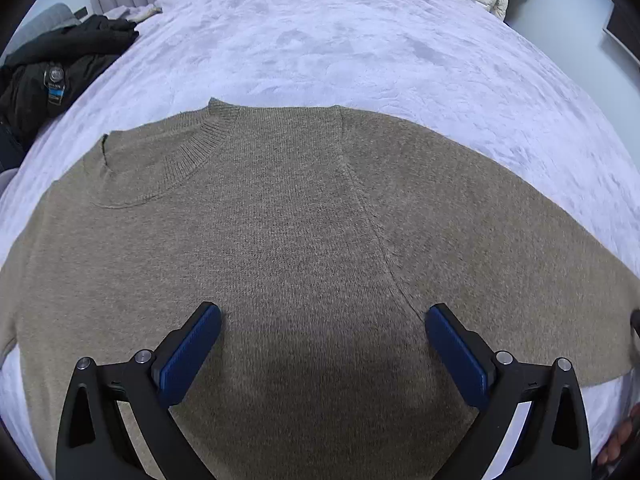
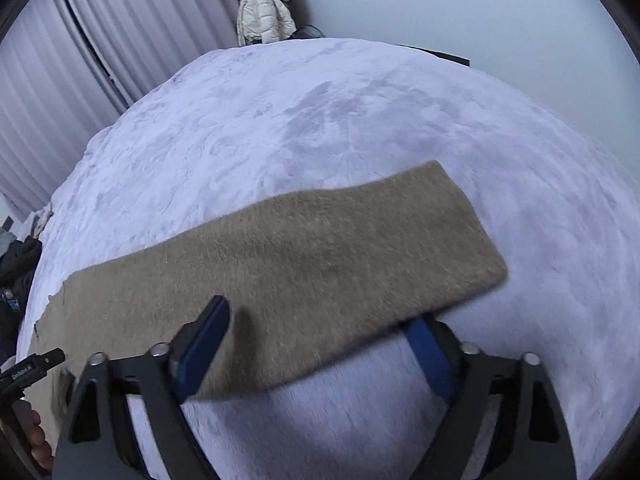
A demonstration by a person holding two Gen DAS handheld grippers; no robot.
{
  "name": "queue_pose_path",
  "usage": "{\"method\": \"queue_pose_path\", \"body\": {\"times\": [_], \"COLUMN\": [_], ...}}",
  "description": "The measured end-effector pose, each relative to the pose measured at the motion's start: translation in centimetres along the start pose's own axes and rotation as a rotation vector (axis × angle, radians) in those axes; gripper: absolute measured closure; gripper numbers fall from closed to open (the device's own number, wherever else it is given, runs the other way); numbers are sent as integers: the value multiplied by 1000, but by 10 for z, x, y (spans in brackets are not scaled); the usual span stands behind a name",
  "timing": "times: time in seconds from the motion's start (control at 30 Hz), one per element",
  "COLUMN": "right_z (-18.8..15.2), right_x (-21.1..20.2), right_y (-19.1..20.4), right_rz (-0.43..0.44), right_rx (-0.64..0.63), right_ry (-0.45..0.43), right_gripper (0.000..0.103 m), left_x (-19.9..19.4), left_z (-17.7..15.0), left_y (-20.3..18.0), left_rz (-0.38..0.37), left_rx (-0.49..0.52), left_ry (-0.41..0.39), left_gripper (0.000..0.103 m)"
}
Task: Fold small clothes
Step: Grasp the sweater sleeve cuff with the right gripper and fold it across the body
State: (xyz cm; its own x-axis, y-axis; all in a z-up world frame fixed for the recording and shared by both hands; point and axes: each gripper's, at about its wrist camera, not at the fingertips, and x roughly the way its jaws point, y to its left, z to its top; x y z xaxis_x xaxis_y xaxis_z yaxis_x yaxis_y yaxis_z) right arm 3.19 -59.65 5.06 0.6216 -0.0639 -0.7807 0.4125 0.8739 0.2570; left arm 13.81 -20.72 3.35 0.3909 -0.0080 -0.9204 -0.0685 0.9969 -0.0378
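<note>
Brown knit sweater spread flat, front up, across pale lilac plush blanket on bed. Ribbed collar toward upper left in left wrist view, shoulder seam running diagonally down body.

Left gripper hovering over chest area, pointing steeply down, jaws spread wide, blue pads clear of knit, nothing between them.

Over to right wrist view: 1 sleeve stretched out across blanket, cuff end toward right. Right gripper at near edge of sleeve, 1 finger above fabric, other finger partly hidden behind sleeve edge. Jaws apart, not clamping; pic blurry, so contact w/ fabric: can't tell.

Bkgd: black jacket heaped at left edge of bed, white puffer coat hanging at far side, pleated curtains behind. Fingertips of a person's hand peeking in at lower right of left view.
</note>
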Motion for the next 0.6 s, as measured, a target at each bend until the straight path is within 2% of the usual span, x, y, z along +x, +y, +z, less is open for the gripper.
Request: {"method": "queue_pose_path", "body": {"times": [0.03,0.07,0.1,0.17,0.23,0.3,0.4,0.5,0.6], "right_z": [8,14,19,19,16,16,18,14,12], "right_x": [6,9,7,-6,-14,-13,2,9,10], "right_y": [2,2,1,5,10,11,8,5,2], "right_rz": [9,37,79,93,51,34,12,13,22], "right_rx": [1,13,29,12,-28,-25,-10,-12,-11], "right_ry": [-2,-6,-15,-94,-149,-156,-115,-112,-118], "right_gripper": [58,85,93,95,96,96,96,96,96], "left_x": [0,-1,0,4,15,32,46,44,24], "left_z": [2,4,7,18,34,53,75,61,16], "left_y": [3,6,8,9,3,-3,-6,-8,-17], "left_rz": [-7,-9,-13,-15,-19,15,52,45,24], "left_rx": [-14,-33,-46,-55,-60,-70,-98,-114,-59], "left_ry": [-2,-5,-7,-4,10,34,32,32,22], "left_gripper": [0,0,0,0,0,0,0,0,0]}}
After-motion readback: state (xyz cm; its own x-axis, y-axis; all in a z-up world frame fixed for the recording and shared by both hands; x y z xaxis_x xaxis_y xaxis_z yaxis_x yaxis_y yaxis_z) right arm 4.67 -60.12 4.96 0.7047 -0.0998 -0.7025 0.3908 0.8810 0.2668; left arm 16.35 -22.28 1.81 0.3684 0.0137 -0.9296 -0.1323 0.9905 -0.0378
